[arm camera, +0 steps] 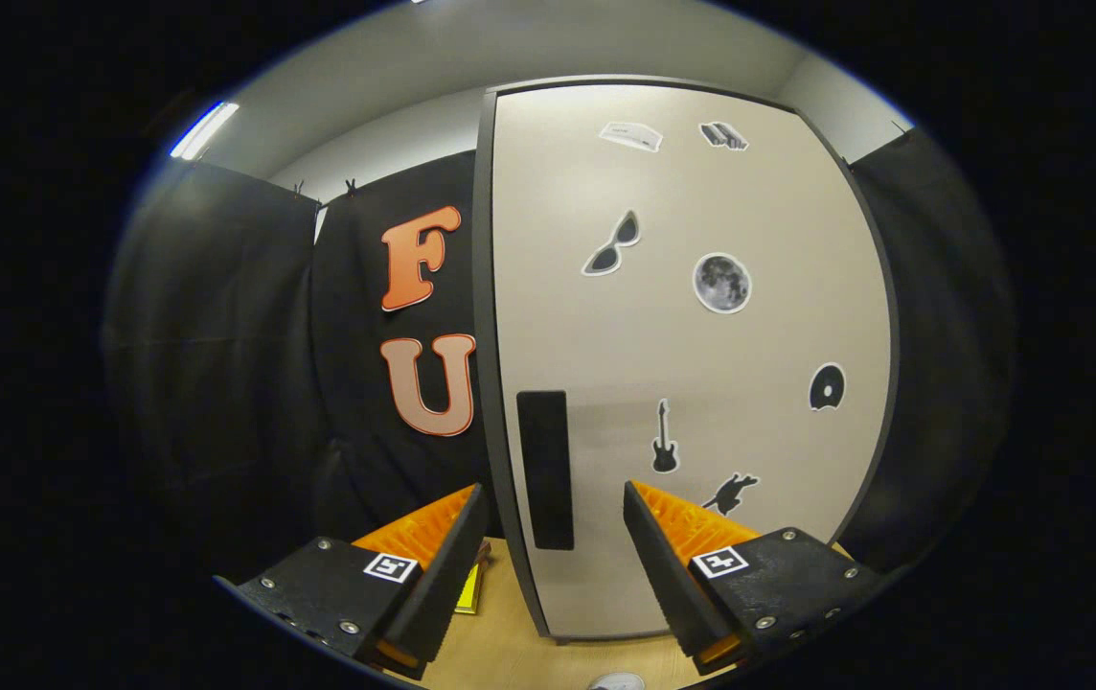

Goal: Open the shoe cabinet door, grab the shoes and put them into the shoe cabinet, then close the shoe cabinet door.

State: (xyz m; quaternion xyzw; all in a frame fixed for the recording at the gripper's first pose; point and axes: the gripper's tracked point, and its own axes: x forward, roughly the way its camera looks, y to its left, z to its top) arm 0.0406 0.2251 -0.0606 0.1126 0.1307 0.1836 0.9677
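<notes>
You're facing the shoe cabinet [701, 364] head on. Its door [692, 450] is closed, flat and pale, with a dark frame running round it.

Your gripper [555, 537] is spread wide, fingers released and holding nothing. The gap between them lines up with the door's left edge.

The dark vertical handle [545, 470] sits low on the door, close to that left edge. It shows in the gap between your fingertips, a bit nearer the left one, and just ahead of them. Whether either finger touches it, you can't tell from this angle; it looks apart from both.

Stickers are scattered over the door: sunglasses [613, 243] and a moon [722, 283] in the upper half, a disc [827, 387] toward the right edge, a guitar [665, 438] just above your right finger. There are two smaller ones near the top, too small to read.

The cabinet stands on a light wooden floor [510, 652]. A yellow item [468, 589] lies on it just beyond your left finger, mostly hidden, so I can't tell what it is.

Black booth cloth [222, 383] hangs behind and to both sides of the cabinet, with a ceiling light strip [204, 129] above the cloth on the left.
</notes>
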